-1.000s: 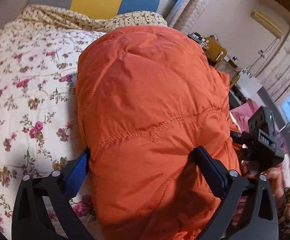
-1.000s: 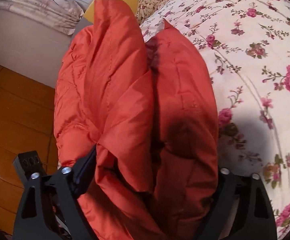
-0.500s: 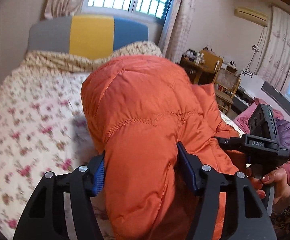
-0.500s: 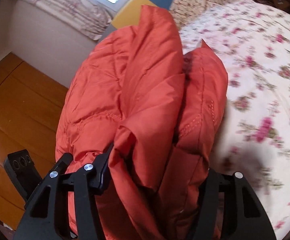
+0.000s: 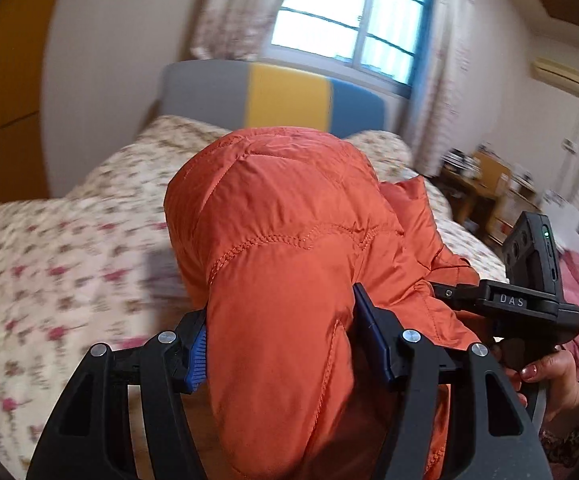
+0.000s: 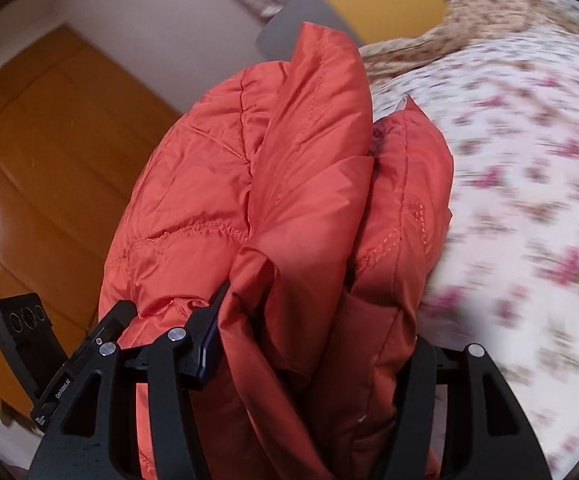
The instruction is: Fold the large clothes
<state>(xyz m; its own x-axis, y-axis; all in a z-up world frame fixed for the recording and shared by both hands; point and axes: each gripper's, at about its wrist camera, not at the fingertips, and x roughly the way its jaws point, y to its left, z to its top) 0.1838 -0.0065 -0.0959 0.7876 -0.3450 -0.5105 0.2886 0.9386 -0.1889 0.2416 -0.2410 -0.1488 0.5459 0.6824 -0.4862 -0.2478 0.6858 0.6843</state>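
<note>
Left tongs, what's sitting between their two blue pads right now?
A thick fold of the orange puffer jacket fills the gap in the left tongs, both pads pressing it; the left wrist view shows this.

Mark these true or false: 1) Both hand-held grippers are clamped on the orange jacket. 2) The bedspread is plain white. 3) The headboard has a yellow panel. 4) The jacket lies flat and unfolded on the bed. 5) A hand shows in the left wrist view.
1) True: the left hand-held gripper and right hand-held gripper each pinch the orange puffer jacket.
2) False: the bedspread is floral.
3) True: the headboard runs grey, yellow, blue.
4) False: it is bunched in thick layers between the pads.
5) True: a hand grips the other tool.
</note>
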